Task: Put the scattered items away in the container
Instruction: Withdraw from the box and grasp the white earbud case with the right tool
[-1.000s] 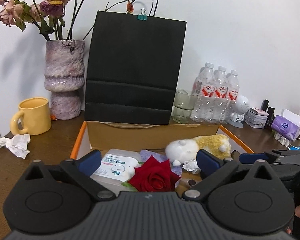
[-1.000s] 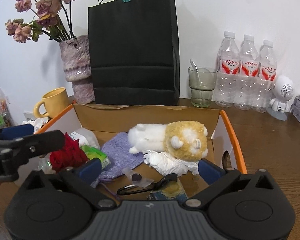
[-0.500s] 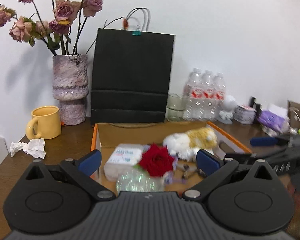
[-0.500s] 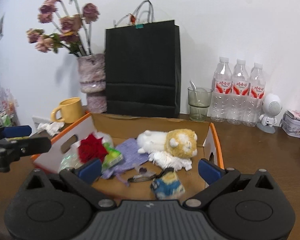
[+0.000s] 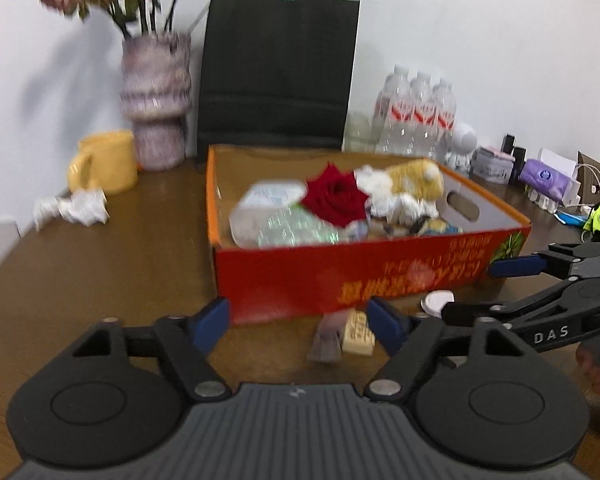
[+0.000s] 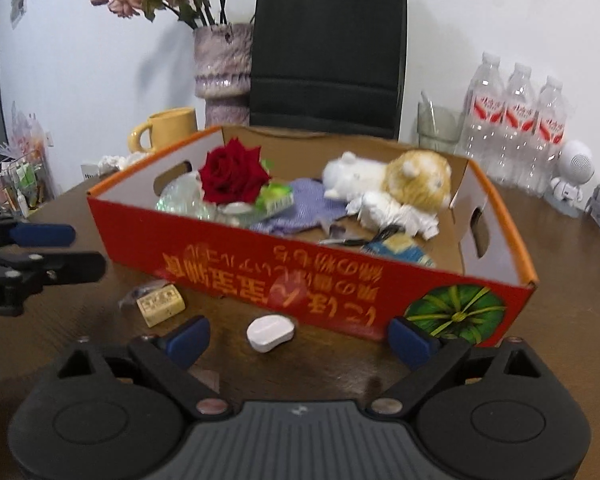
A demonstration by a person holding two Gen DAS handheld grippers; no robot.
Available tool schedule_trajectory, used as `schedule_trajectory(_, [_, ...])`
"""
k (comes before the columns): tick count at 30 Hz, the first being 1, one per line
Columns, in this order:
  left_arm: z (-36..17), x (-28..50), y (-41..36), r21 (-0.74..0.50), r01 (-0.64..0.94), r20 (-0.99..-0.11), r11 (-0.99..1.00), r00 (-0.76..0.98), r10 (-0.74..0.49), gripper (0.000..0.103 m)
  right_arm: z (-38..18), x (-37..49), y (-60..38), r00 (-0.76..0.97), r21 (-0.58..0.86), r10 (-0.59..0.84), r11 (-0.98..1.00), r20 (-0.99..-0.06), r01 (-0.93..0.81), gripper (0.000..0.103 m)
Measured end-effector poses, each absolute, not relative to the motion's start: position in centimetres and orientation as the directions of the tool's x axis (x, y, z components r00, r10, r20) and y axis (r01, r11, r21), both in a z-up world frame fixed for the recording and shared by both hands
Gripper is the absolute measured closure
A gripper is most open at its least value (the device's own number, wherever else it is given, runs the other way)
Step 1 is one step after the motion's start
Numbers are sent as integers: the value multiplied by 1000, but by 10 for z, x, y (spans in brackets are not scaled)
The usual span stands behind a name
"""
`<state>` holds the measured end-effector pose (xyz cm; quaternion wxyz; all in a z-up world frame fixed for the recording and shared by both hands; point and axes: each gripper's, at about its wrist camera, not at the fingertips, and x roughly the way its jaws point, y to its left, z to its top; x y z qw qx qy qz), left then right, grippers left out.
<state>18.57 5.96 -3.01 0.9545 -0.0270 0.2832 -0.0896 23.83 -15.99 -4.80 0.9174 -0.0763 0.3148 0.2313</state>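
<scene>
Both grippers (image 5: pixel 298 318) (image 6: pixel 300 338) gape empty; white case (image 6: pixel 270 333) hugs box (image 6: pixel 340 300) wall, so a finger may jam or shove it.

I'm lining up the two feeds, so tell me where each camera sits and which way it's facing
Left wrist: on the left gripper, low over the table, facing the red box; the right gripper shows at right.
Right wrist: on the right gripper, facing the box's front; the left gripper shows at left.
Shared: box, red rose, plush toy, black bag.
</scene>
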Motion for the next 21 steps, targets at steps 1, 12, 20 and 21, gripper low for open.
schedule_trajectory(1, [-32,188,60,-115,159,-542,981,817,-196,41,-49,239,-159,695,10,376,883,-613,-470,16])
schedule_trajectory(12, [-48,205,57,-157,154,-609,976,763,-218,65,-59,247,-146,677,67,373,899,-634,-432,44])
schedule_trajectory(20, [-50,207,66,-218,145,-610,965,752,-251,67,-60,242,-148,690,43,361,901,-628,-433,57])
schedule_trajectory(21, [-50,207,68,-227,139,-610,964,752,-252,67,-60,242,-149,689,46,364,900,-627,-434,58])
